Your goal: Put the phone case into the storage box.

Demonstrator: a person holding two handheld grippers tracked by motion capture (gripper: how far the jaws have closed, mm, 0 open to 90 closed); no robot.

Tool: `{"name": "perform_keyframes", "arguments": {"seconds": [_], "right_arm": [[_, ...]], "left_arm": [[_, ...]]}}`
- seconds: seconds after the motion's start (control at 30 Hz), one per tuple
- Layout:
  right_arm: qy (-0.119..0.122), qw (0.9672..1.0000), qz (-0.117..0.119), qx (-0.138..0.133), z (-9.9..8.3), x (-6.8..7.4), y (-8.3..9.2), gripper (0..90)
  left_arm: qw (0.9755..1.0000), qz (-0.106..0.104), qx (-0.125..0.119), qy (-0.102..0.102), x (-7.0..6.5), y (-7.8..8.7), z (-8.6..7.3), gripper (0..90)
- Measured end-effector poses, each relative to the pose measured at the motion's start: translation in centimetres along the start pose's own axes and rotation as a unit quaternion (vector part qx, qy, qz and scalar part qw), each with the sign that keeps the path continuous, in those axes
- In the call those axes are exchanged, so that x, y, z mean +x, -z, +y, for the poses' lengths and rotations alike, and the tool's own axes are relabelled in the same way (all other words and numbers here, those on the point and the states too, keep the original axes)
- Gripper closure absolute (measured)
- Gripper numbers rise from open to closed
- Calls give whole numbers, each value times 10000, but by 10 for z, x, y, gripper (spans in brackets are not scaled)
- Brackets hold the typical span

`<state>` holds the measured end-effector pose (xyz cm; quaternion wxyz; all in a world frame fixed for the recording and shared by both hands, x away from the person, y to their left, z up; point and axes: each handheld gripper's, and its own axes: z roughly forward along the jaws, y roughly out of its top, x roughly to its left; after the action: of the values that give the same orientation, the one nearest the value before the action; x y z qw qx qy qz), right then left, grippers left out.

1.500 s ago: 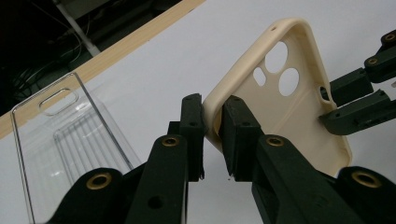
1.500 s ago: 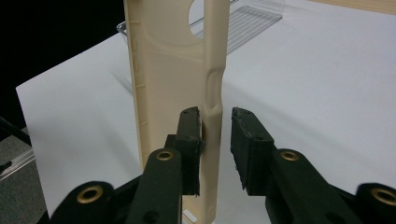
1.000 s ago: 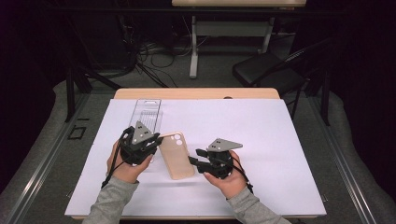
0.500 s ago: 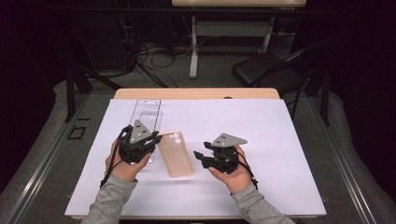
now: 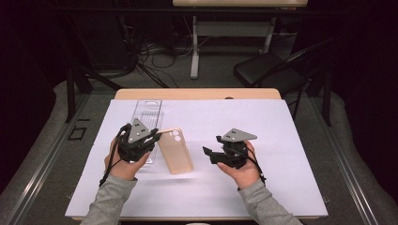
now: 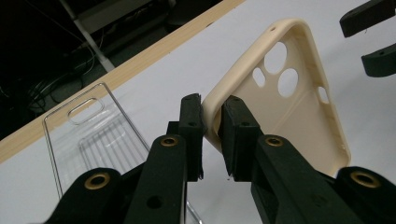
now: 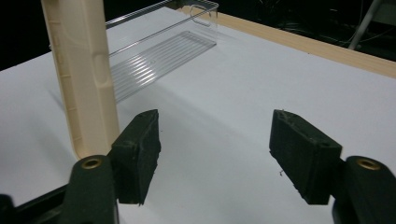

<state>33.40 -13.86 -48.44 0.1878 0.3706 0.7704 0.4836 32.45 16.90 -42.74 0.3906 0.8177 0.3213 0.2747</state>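
Observation:
A beige phone case (image 5: 174, 151) is held over the white sheet, tilted, with its camera holes at the far end. My left gripper (image 5: 157, 136) is shut on the case's near-left edge; in the left gripper view its jaws (image 6: 211, 116) pinch the rim of the case (image 6: 299, 107). My right gripper (image 5: 212, 145) stands open to the right of the case, apart from it. Its jaws have just been opening and nothing is between them (image 7: 215, 140). In the right gripper view the case (image 7: 84, 79) stands on edge at the left, beside the left jaw.
A clear plastic tray (image 5: 146, 110) lies on the white sheet (image 5: 281, 140) behind my left gripper, also in the left gripper view (image 6: 88, 135). The wooden table edge (image 5: 197, 93) runs along the back. A dark chair (image 5: 272, 70) and cables are on the floor beyond.
My right gripper has let go of the case's right side, opened and drawn away to the right. The left gripper has kept its hold and place.

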Motion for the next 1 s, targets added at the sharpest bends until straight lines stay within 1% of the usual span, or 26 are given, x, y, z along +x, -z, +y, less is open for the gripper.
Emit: {"name": "perform_keyframes", "arguments": {"seconds": [0.1,0.23,0.27,0.33,0.4,0.47,0.53,0.57,0.6,0.7,0.73,0.8,0.9,1.0], "right_arm": [[-75,10000,-25,12,0,-4,2,282],[-95,9998,-193,43,0,-8,4,236],[-106,9996,-260,30,-1,-9,4,219],[-195,9994,-261,70,-1,-11,4,185],[-284,9992,-264,94,-1,-13,4,166],[-308,9990,-283,157,-2,-14,4,146],[-353,9988,-285,169,-2,-15,5,135],[-388,9987,-281,156,-2,-16,6,121],[-415,9986,-282,144,-2,-17,6,98],[-463,9986,-209,157,-3,-19,9,12],[-481,9986,-183,147,-4,-20,9,0],[-491,9985,-174,143,-4,-21,10,0],[-473,9984,-268,124,-6,-22,11,0],[-551,9979,-332,123,-7,-23,12,0]], "left_arm": [[10000,-23,15,-32,1,0,0,794],[10000,-7,-5,-13,3,-1,0,794],[10000,-15,6,-47,4,-1,1,794],[10000,0,9,-12,5,-1,0,795],[10000,9,27,-33,6,-2,0,794],[10000,2,45,-19,6,-4,-1,794],[10000,-4,72,-43,6,-5,-3,794],[10000,-11,69,-23,6,-6,-3,794],[10000,-17,67,-2,5,-6,-4,794],[10000,-23,61,-36,5,-6,-4,794],[10000,-32,47,-41,5,-5,-3,794],[10000,-38,29,-68,5,-4,-2,794],[10000,-30,-25,-70,6,-3,0,794],[10000,-23,-41,-88,9,-1,0,794]]}}
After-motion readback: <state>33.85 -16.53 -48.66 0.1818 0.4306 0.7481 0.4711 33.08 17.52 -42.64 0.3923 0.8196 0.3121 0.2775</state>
